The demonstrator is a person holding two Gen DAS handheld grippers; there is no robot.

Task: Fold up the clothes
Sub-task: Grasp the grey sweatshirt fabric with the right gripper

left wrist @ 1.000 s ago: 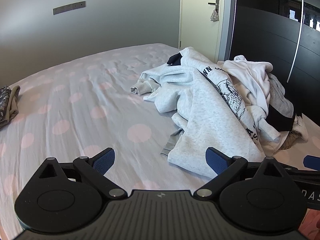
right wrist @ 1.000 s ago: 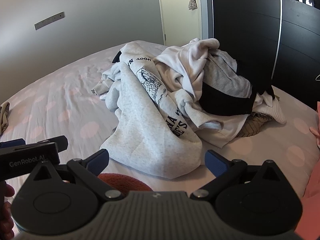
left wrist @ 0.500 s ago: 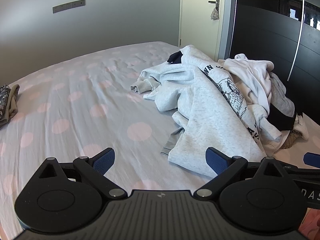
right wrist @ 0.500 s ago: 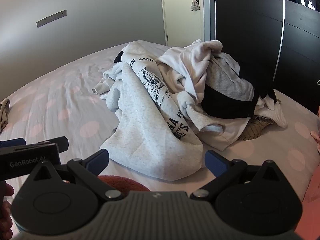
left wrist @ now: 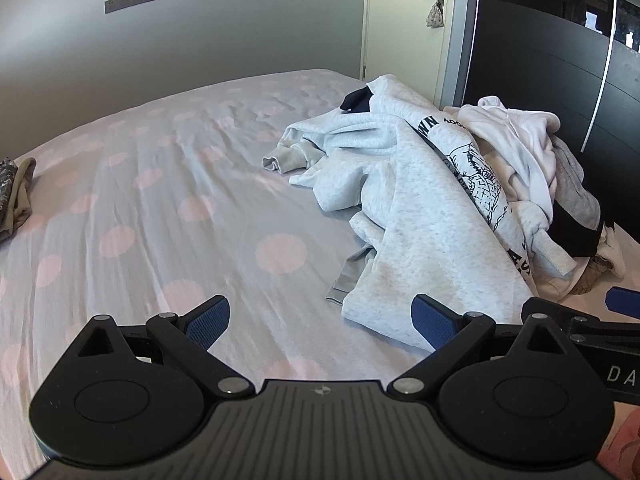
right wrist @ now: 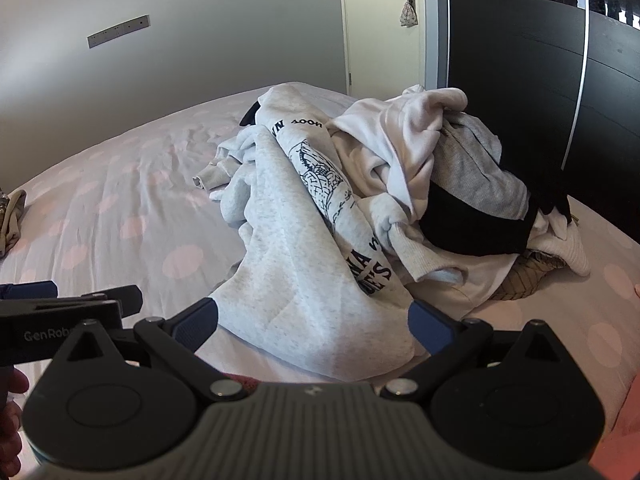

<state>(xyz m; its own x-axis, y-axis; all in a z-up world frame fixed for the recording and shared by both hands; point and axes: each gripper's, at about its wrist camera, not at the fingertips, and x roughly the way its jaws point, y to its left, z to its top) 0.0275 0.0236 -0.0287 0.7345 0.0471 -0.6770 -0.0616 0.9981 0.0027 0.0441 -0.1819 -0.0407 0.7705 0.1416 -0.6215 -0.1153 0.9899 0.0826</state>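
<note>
A heap of clothes lies on the right side of the bed. On top, nearest me, is a light grey sweatshirt (left wrist: 424,216) (right wrist: 296,264) with dark printed lettering. Behind it are a white garment (right wrist: 404,140), a grey garment (right wrist: 472,176) and a black one (right wrist: 472,224). My left gripper (left wrist: 320,320) hovers open over the sheet, its right finger close to the sweatshirt's hem. My right gripper (right wrist: 312,320) is open too, with the sweatshirt's lower edge showing between its fingers, not gripped.
The bed sheet (left wrist: 160,208) is pale grey with pink dots and spreads out to the left. A small folded item (left wrist: 16,192) lies at the far left edge. A dark wardrobe (right wrist: 520,80) stands behind the heap, and a door (left wrist: 404,20) at the back.
Both grippers have drifted slightly toward the heap, so the clothes look a little larger. Nothing was grasped and the clothes have not moved.
</note>
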